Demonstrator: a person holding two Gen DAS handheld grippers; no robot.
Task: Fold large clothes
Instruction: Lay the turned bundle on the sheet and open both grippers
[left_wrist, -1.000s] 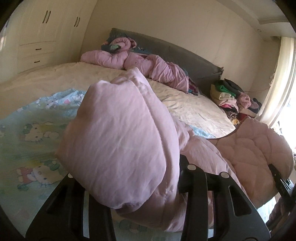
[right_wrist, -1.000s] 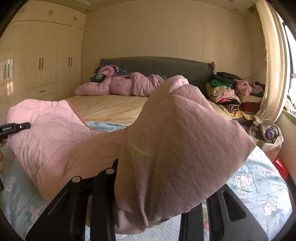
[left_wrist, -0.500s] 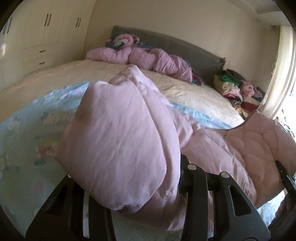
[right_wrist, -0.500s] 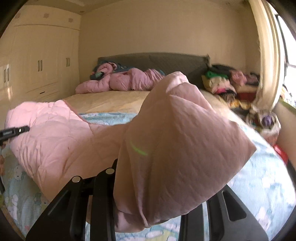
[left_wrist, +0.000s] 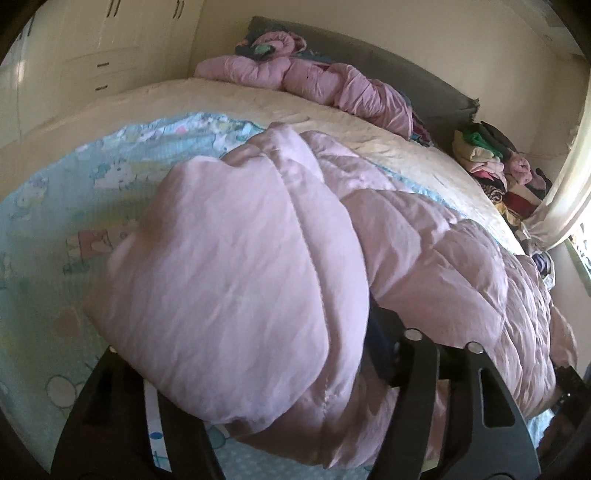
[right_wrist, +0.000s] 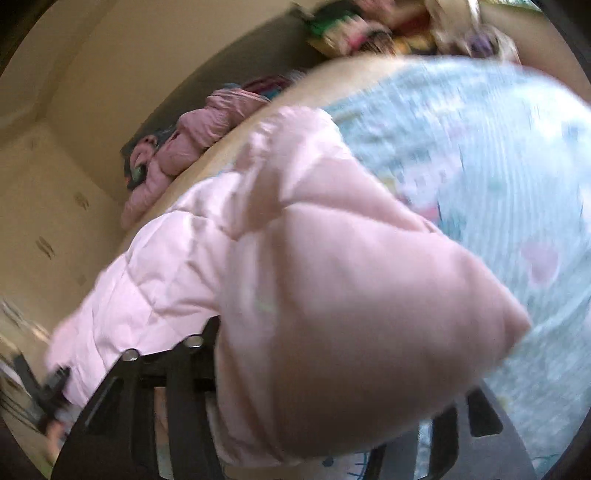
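Observation:
A large pink quilted coat (left_wrist: 243, 266) is stretched between my two grippers above the bed. My left gripper (left_wrist: 280, 398) is shut on one bunched end of it; the padded fabric bulges over the jaws and hides the fingertips. My right gripper (right_wrist: 295, 417) is shut on the other end of the coat (right_wrist: 332, 302), also buried in fabric. The right wrist view is tilted and blurred. The far part of the coat (left_wrist: 480, 273) sags toward the bed on the right.
The bed carries a light blue cartoon-print sheet (left_wrist: 74, 206) in front and a cream cover (left_wrist: 295, 114) behind. More pink padded clothes (left_wrist: 303, 74) lie by the grey headboard. A stack of folded clothes (left_wrist: 491, 162) stands at the right. White wardrobes (left_wrist: 74, 48) stand left.
Both grippers have lowered the coat toward the bed. The right gripper has swung and rolled sharply, so its view is tilted and blurred. Both grips are unchanged.

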